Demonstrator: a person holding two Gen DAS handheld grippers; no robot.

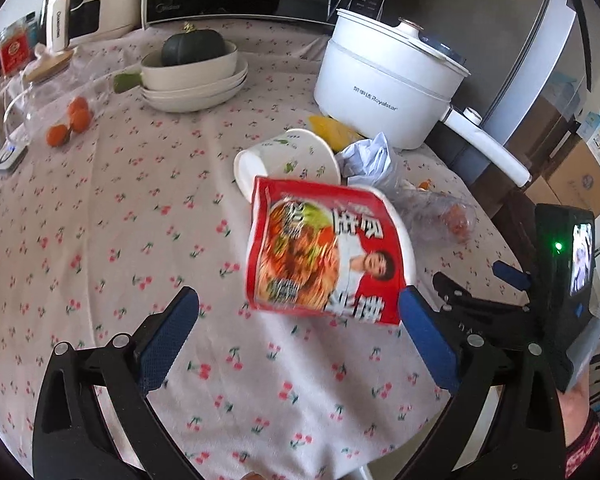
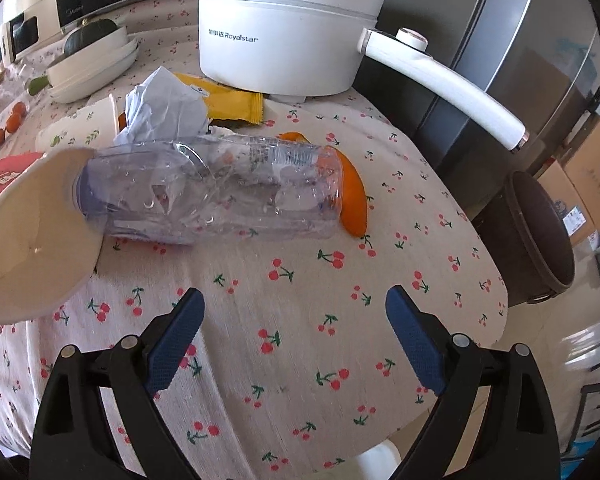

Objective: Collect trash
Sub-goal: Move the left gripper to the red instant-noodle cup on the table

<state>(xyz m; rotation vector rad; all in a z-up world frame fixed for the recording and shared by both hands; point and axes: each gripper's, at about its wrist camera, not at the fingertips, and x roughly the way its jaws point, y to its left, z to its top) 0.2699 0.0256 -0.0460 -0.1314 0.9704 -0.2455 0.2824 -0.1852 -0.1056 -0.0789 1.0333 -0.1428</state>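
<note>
Your left gripper is wide open w/ nothing held; red noodle bowl lies on its side just ahead, btwn the fingers. Your right gripper is also spread, empty; crushed clear bottle lies ahead, orange peel at its far-right end, brown bin off to the right.

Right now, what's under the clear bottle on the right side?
An orange peel sticks out from under the bottle at its far end, on the tablecloth. How far the peel runs underneath is unclear.
</note>
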